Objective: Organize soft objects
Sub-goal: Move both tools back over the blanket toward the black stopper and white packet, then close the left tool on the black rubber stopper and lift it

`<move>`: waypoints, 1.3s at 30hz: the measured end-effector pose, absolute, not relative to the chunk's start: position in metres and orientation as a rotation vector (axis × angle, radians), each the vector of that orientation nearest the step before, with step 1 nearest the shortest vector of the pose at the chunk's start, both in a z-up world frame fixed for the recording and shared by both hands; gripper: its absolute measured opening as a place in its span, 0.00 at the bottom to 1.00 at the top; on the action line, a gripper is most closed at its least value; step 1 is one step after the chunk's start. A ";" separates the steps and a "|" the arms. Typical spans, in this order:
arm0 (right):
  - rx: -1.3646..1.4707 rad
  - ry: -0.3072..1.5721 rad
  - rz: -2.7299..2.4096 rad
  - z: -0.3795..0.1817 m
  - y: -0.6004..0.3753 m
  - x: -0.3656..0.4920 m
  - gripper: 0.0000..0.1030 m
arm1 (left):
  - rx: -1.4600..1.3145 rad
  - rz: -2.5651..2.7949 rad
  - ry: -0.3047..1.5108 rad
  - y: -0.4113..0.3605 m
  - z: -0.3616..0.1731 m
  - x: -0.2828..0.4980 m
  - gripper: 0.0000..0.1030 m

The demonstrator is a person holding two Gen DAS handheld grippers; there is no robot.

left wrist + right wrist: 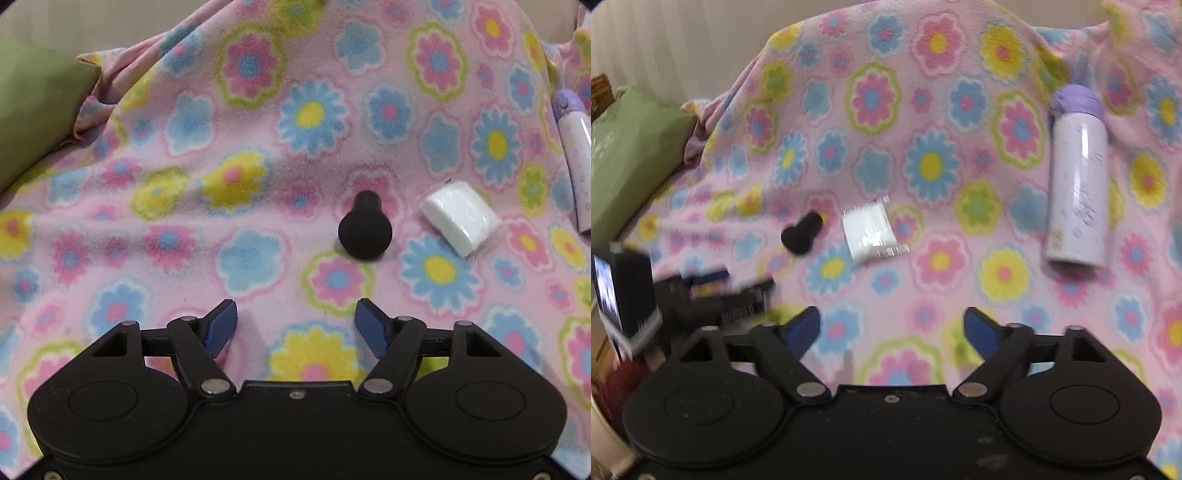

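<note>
Left-wrist view shows both tongs, left (296, 325) and right (892, 328), released and empty above the pink flowered fleece blanket (258, 155), which lies spread and unfolded, so organizing seems barely begun.

Soft, even indoor light gives only faint shadows, with a thin glare streak on the bottle (1078, 177). The left wrist view is sharp. The right wrist view is motion-smeared, and both bend and darken at the corners.

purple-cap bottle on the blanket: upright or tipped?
Tipped. The bottle lies on its side on the floral blanket, purple cap pointing away from the camera, its length resting on the fabric.
</note>
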State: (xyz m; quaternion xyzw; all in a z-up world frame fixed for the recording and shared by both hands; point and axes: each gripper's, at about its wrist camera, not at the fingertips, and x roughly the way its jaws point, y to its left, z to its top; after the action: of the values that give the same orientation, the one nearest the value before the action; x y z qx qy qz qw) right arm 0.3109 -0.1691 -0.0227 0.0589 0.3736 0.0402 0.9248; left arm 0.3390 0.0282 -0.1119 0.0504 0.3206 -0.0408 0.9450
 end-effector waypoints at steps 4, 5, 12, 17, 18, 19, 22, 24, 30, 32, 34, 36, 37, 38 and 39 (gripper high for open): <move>0.115 0.747 0.044 -0.020 -0.160 0.350 0.85 | 0.129 -0.085 0.642 0.024 -0.113 0.336 0.65; 0.122 0.742 0.033 -0.020 -0.158 0.361 0.84 | 0.138 -0.082 0.638 0.022 -0.113 0.335 0.65; 0.105 0.740 -0.021 -0.036 -0.136 0.434 0.82 | 0.128 -0.074 0.642 0.023 -0.114 0.337 0.68; 0.088 0.758 -0.055 -0.051 -0.127 0.472 0.67 | 0.128 -0.066 0.640 0.023 -0.114 0.337 0.69; 0.086 0.771 -0.058 -0.054 -0.126 0.476 0.63 | 0.123 -0.067 0.641 0.024 -0.114 0.337 0.69; 0.084 0.789 -0.062 -0.058 -0.126 0.481 0.61 | 0.118 -0.068 0.643 0.025 -0.114 0.338 0.70; 0.095 0.852 -0.071 -0.072 -0.129 0.484 0.49 | 0.107 -0.063 0.648 0.026 -0.114 0.338 0.72; 0.098 0.860 -0.065 -0.078 -0.136 0.472 0.49 | 0.104 -0.063 0.649 0.027 -0.114 0.338 0.72; 0.091 0.816 -0.035 -0.087 -0.158 0.413 0.49 | 0.099 -0.064 0.651 0.027 -0.114 0.339 0.72; 0.068 0.785 -0.025 -0.090 -0.162 0.390 0.49 | 0.099 -0.063 0.652 0.027 -0.114 0.339 0.72; 0.051 0.748 -0.010 -0.096 -0.165 0.372 0.57 | 0.099 -0.064 0.652 0.027 -0.114 0.339 0.72; 0.065 0.704 0.005 -0.101 -0.172 0.357 0.67 | 0.098 -0.064 0.652 0.027 -0.114 0.339 0.72; 0.092 0.684 0.022 -0.103 -0.178 0.352 0.69 | 0.098 -0.064 0.653 0.026 -0.114 0.339 0.73; 0.121 0.670 0.034 -0.104 -0.183 0.349 0.71 | 0.097 -0.062 0.653 0.027 -0.114 0.339 0.73; 0.170 0.649 0.046 -0.105 -0.191 0.346 0.73 | 0.097 -0.061 0.655 0.027 -0.114 0.339 0.74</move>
State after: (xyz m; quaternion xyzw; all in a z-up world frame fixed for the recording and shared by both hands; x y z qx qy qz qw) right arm 0.3460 -0.1913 -0.1048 0.0835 0.3183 0.0227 0.9440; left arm 0.3392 0.0266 -0.1138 0.0475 0.3213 -0.0298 0.9453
